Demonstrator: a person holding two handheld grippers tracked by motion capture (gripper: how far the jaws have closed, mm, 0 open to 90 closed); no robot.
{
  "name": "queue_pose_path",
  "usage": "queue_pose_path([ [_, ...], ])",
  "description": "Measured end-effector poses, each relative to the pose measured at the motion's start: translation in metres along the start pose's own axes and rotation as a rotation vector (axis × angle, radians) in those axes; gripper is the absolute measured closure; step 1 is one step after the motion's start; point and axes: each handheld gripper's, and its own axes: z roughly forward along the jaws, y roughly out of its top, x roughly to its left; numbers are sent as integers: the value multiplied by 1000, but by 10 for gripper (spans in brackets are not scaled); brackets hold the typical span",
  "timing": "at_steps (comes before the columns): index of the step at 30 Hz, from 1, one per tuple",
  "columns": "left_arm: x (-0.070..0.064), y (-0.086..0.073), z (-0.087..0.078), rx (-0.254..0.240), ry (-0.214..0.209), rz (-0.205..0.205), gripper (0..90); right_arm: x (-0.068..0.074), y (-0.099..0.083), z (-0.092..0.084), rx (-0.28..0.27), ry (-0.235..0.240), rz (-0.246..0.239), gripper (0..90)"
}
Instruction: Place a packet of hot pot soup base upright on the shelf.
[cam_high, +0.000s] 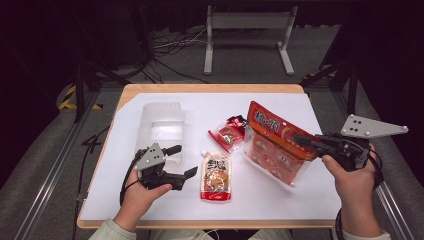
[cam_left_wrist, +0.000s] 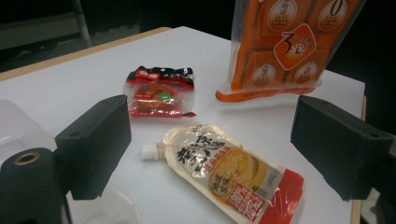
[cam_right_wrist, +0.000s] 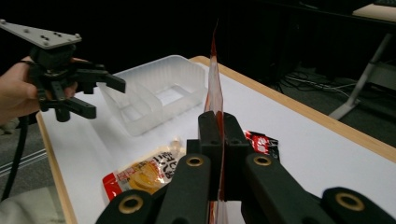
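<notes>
My right gripper (cam_high: 301, 138) is shut on the top edge of a large orange snack bag (cam_high: 270, 147), held upright over the table's right side. In the right gripper view the jaws (cam_right_wrist: 218, 133) pinch the bag's thin edge (cam_right_wrist: 214, 79). My left gripper (cam_high: 185, 161) stands open at the front left, nothing between its jaws, pointing toward a spouted sauce pouch (cam_high: 216, 177). In the left gripper view the pouch (cam_left_wrist: 224, 172) lies flat beyond the open gripper (cam_left_wrist: 217, 144), with a small red packet (cam_left_wrist: 161, 93) and the orange bag (cam_left_wrist: 285, 46) farther off.
A clear plastic container (cam_high: 161, 125) with a divider sits at the left, just behind my left gripper. The small red packet (cam_high: 229, 132) lies mid-table beside the bag. A white sheet (cam_high: 150, 205) covers the wooden table. A metal stand (cam_high: 247, 22) and cables are on the floor beyond.
</notes>
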Motion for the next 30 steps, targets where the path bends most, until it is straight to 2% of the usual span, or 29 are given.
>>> queue_pose_path([
  [4,-2,8,10,-11,-28,-7,111,7,5,3,-14,36,-12,900],
  [5,-2,9,13,-14,-41,-2,105,9,6,4,-17,41,-15,900],
  [7,-2,13,20,-57,-76,10,61,12,8,5,-22,58,-22,900],
  [10,-2,18,31,-60,-129,11,34,17,11,8,-28,80,-25,900],
  [14,-3,23,41,-62,-133,10,37,21,13,11,-32,97,-33,900],
  [16,-4,27,48,-73,-151,21,35,24,15,14,-38,112,-38,900],
  [22,-7,34,58,-100,-170,21,30,27,17,18,-50,138,-44,900],
  [27,-8,35,64,-100,-186,21,30,29,18,21,-57,159,-48,900],
  [30,-11,36,70,-129,-228,32,29,33,20,24,-63,178,-52,900],
])
